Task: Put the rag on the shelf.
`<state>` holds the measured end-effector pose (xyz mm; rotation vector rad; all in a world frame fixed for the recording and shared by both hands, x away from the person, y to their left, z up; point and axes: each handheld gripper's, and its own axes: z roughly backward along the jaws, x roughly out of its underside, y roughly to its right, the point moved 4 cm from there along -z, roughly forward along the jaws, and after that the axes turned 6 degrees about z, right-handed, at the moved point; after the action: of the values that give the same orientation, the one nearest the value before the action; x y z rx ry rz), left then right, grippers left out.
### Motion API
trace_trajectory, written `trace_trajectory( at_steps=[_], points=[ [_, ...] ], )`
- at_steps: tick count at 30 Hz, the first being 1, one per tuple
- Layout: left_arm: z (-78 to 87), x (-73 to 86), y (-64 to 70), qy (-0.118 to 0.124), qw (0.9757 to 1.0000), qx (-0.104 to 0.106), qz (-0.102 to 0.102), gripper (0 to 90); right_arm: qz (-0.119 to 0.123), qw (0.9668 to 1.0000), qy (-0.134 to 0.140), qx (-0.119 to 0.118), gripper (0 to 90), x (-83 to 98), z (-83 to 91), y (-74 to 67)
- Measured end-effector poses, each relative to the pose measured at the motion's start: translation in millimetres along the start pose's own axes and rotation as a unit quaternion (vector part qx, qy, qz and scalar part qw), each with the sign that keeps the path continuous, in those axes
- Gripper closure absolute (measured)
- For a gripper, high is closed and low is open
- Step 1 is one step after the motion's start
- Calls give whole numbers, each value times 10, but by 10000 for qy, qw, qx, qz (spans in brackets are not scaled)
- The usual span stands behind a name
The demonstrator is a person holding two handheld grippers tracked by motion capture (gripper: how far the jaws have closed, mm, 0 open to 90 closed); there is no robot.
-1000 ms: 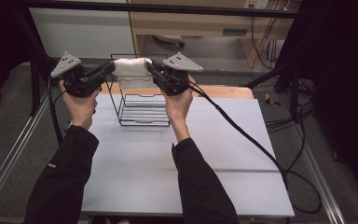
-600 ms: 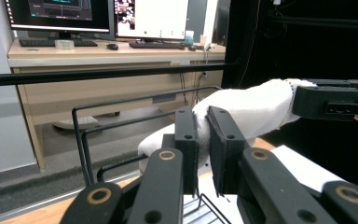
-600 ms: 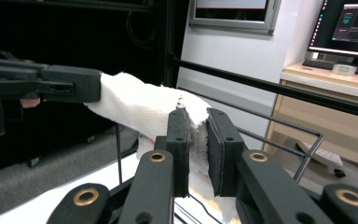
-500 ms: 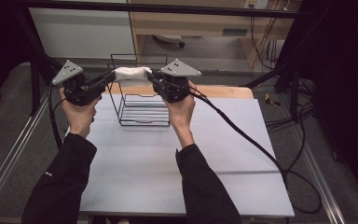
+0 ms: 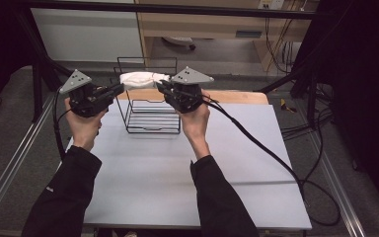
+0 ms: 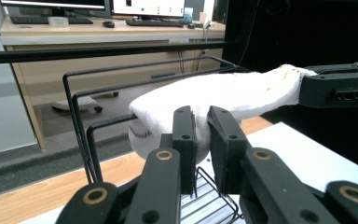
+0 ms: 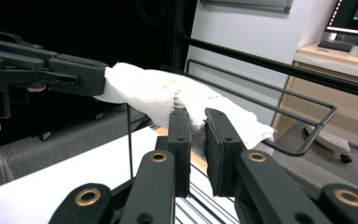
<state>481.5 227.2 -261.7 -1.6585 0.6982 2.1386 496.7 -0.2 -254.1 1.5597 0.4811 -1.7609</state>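
Above the wire rack (image 5: 148, 111), we hold one white cloth (image 5: 140, 79) stretched level between us, left gripper (image 5: 117, 89) clamped on one end, right gripper (image 5: 162, 87) on the other, its long axis running gripper to gripper across the rack's top.

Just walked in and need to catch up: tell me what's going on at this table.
A person holds a two-jaw gripper in each hand. The left gripper and the right gripper each pinch one end of a white cloth, holding it stretched between them above the top of a black wire basket. The basket stands at the far side of the white table. The cloth is not yet inside the basket.
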Motion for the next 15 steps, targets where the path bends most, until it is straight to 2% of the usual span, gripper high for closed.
trace_trajectory(
  at_steps=[5, 10, 13, 15],
  points=[
    [28, -5, 1, -90, 10000, 38, 11, 772, 5, 10000, -49, -7, 820, 33, -2, 3],
    [120, -114, -11, -40, 9999, 85, 128, 751, 17, 10000, -97, -17, 823, 56, -6, -7],
    [134, -187, -18, -31, 9998, 88, 193, 777, -1, 9999, -117, -22, 823, 78, -7, -5],
    [97, -197, -16, -169, 9996, 29, 245, 818, 2, 9999, -130, -23, 823, 96, -10, -3]
  ],
)
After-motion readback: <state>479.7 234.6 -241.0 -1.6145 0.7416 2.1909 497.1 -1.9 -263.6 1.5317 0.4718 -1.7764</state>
